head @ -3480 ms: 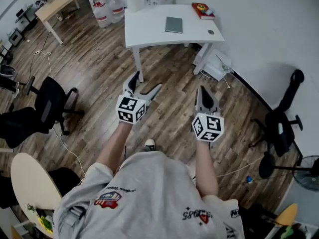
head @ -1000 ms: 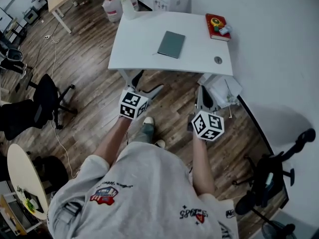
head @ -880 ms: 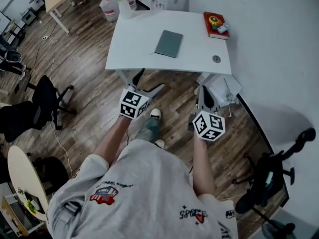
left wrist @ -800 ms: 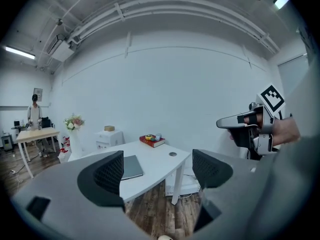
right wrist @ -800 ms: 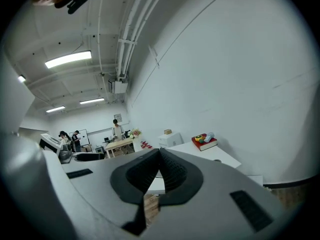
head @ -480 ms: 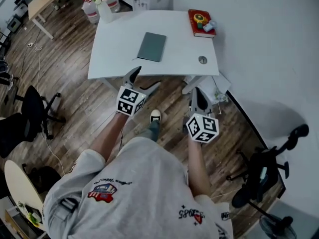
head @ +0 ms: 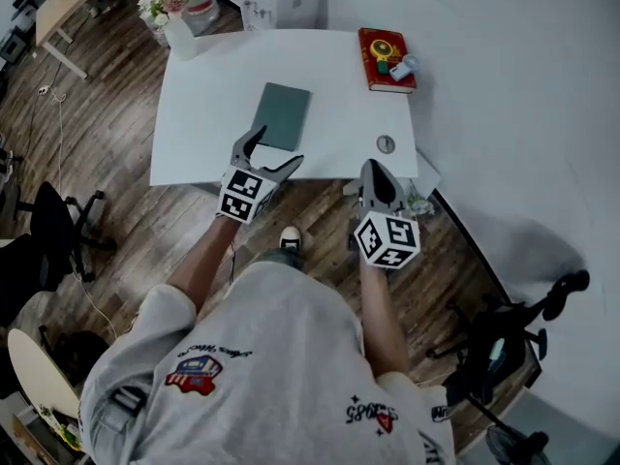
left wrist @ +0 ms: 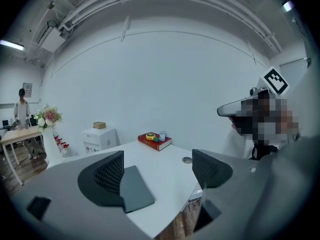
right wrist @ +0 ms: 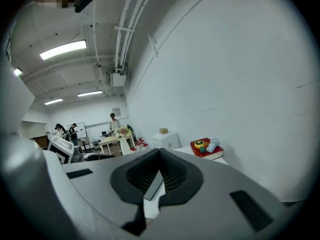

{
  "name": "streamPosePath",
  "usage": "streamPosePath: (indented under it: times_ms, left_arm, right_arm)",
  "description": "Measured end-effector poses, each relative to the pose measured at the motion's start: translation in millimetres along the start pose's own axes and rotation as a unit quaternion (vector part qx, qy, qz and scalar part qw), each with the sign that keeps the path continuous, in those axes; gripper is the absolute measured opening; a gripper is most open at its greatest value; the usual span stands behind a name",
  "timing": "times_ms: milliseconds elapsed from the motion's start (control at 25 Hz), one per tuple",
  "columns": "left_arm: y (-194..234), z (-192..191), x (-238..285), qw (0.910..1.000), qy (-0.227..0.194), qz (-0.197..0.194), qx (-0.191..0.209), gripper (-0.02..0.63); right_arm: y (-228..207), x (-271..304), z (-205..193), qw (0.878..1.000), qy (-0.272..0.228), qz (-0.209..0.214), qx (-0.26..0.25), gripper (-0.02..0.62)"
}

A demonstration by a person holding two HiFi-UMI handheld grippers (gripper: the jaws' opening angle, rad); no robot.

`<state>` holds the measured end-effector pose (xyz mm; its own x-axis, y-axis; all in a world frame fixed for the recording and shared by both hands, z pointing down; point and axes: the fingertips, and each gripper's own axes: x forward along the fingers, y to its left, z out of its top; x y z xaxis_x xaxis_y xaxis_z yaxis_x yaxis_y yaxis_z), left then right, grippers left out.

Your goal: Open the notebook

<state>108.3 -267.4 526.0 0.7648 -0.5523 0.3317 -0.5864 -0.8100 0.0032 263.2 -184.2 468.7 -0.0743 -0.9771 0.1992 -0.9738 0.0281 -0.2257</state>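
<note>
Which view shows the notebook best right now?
Head view: the whole closed notebook lies flat on the white desk. Left gripper view hides part behind a jaw; right gripper view shows a sliver.

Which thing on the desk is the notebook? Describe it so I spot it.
On the white desk, just beyond the left gripper, lies the notebook. It is thin, closed, plain dark grey-green, unlike the thicker red book at the far right corner.

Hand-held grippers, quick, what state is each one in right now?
Left hand-held gripper: open, empty.
Right hand-held gripper: closed, holding nothing.
</note>
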Motion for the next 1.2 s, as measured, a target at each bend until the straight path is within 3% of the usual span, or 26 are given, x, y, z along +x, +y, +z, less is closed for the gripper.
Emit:
streamPosePath:
  times_ms: [240, 720, 960, 1200]
  left_arm:
    - [33, 4, 31, 1.0000, 0.006, 0.005, 0.004, 0.420]
    - [59, -18, 51, 0.9992, 0.032, 0.023, 0.008, 0.386]
    - [57, -44, 56, 0.9938, 0.071, 0.023, 0.082, 0.324]
    - [43, -80, 70, 0.9718, 0.119, -0.009, 0.203, 0.277]
  right_arm:
    - [-6, 53, 9, 1.000, 0.006, 0.010, -0.006, -0.009]
    - [-8, 105, 11, 0.998, 0.019, 0.056, -0.015, -0.009]
    - [-11, 114, 6, 0.997, 0.032, 0.075, -0.014, -0.008]
    - [-20, 108, 3, 0.996, 0.041, 0.072, -0.012, -0.008]
